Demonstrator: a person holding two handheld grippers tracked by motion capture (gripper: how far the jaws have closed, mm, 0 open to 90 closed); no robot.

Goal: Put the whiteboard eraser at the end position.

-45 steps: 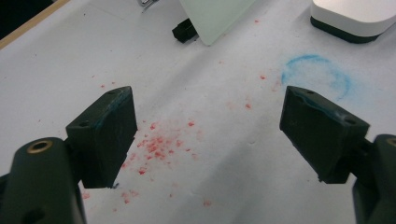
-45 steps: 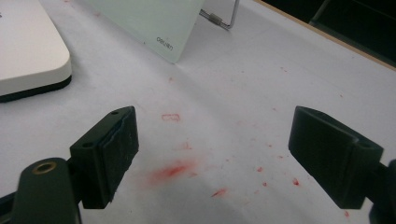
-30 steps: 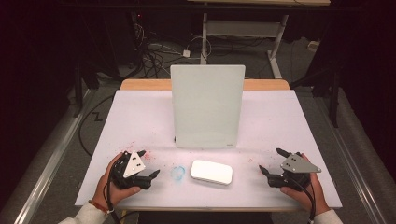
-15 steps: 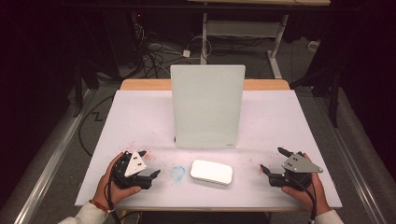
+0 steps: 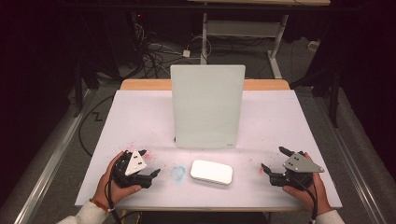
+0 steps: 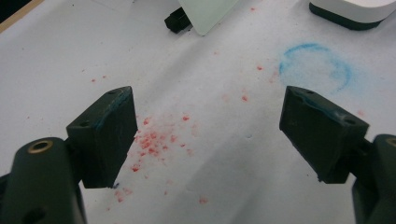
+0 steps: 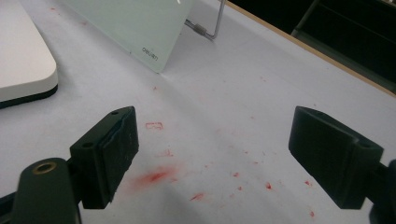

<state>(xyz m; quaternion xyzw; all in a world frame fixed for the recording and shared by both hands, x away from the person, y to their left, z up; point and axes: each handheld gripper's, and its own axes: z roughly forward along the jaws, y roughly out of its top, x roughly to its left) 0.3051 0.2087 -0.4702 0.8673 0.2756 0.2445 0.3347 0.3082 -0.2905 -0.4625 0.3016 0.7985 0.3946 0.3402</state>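
A pale green glass board [image 5: 207,106] stands upright on a stand at the middle of the white table [image 5: 140,116]. In front of it lies a white rounded eraser with a dark base [image 5: 211,171]. My left gripper [image 5: 150,163] rests open at the front left, jaws wide apart over red specks [image 6: 149,140], with a blue chalk ring [image 6: 315,65] ahead to the right. My right gripper [image 5: 275,161] rests open at the front right over a red smear [image 7: 156,176]. The board's lower corner [image 7: 140,28] and the eraser's edge [image 7: 23,65] lie ahead of it.
A wooden edge [image 5: 140,85] borders the table's far side. Cables [image 5: 159,51] and a metal desk frame [image 5: 243,30] lie on the floor beyond. A metal rail [image 5: 51,158] runs along the left. The board's wire stand [image 7: 210,28] rises behind it.
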